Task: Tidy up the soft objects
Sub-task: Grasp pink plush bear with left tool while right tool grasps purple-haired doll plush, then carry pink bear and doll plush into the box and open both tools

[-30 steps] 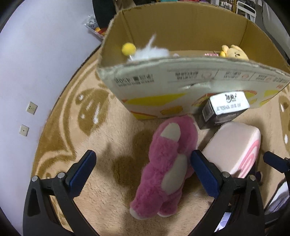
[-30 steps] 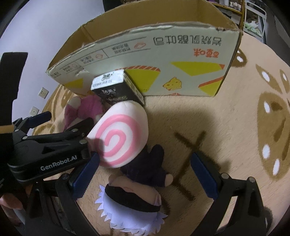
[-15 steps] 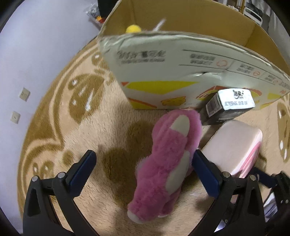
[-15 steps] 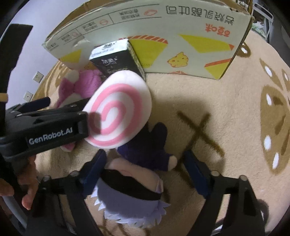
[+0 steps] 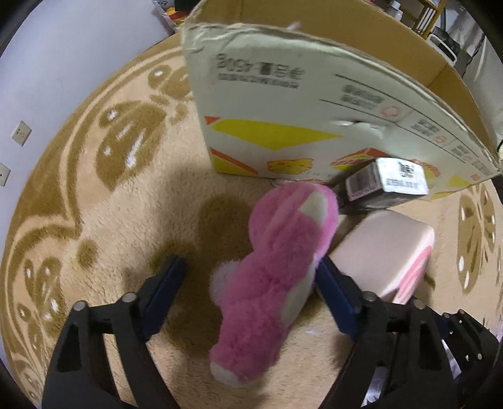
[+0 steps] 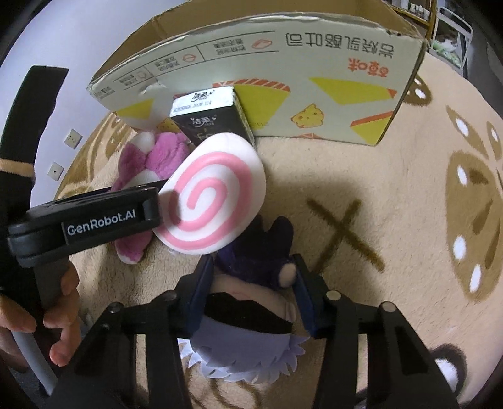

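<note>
Left gripper point(image 5: 250, 277) closing around pink plush point(image 5: 276, 270) on rug point(image 5: 94, 204), only right pad touching, right gripper point(image 6: 250, 280) closing on doll point(image 6: 248, 302), swirl cushion point(image 6: 213, 195) between toys, box point(image 6: 251, 81) behind

From my feed, a plush beige rug point(image 5: 132, 201) with tan leaf and swirl shapes fills most of both views. In the right wrist view I see a dark cross woven into it point(image 6: 344, 229), right of centre. A pale wall point(image 5: 63, 47) runs along the upper left, with two white sockets point(image 5: 21, 133) low on it at the left edge. A dark tissue pack point(image 5: 386, 184) with a white printed end stands tilted on the rug, right of centre. Metal shelving point(image 5: 440, 28) shows in the upper right corner; I can't make out what is on it.
</note>
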The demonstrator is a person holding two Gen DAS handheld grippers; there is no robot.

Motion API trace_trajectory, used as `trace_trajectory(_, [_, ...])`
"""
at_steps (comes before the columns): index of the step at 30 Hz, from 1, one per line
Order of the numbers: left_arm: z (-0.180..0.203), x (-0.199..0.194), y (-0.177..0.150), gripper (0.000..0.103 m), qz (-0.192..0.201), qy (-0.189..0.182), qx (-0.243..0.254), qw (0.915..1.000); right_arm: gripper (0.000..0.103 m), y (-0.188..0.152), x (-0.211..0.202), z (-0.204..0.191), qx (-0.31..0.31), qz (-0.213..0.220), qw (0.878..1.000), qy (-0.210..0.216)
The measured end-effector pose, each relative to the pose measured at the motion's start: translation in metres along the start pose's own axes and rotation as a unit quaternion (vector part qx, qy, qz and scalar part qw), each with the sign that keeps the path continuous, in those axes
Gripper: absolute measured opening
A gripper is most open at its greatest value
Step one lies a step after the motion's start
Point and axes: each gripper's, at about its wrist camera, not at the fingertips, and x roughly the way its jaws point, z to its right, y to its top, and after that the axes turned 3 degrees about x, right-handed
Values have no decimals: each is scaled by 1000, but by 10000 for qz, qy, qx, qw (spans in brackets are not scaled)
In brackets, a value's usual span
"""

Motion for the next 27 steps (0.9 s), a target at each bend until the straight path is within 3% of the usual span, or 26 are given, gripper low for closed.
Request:
trace_trajectory(4, [7,-5,-3,51,37,-173,124,9998,37,-3,-9,6,-45,112,9999,-77])
trace_trajectory(7, [11,-9,-6,43,86,-151,248,9995,35,-2,-14,11,38,136,9999,-13])
trace_trajectory(14, [13,-29,-10,38,383,327,357,9981,32,-1,-30,15,-23,404,9991,-161])
trace_trajectory(21, [11,-51,-15,37,667,550,311,9958,32,6,-51,31,142,796,9962,-317])
trace_trajectory(27, [27,-71,-15,36,1108,981,526,9876,32,16,-75,37,187,1219,9922,-179])
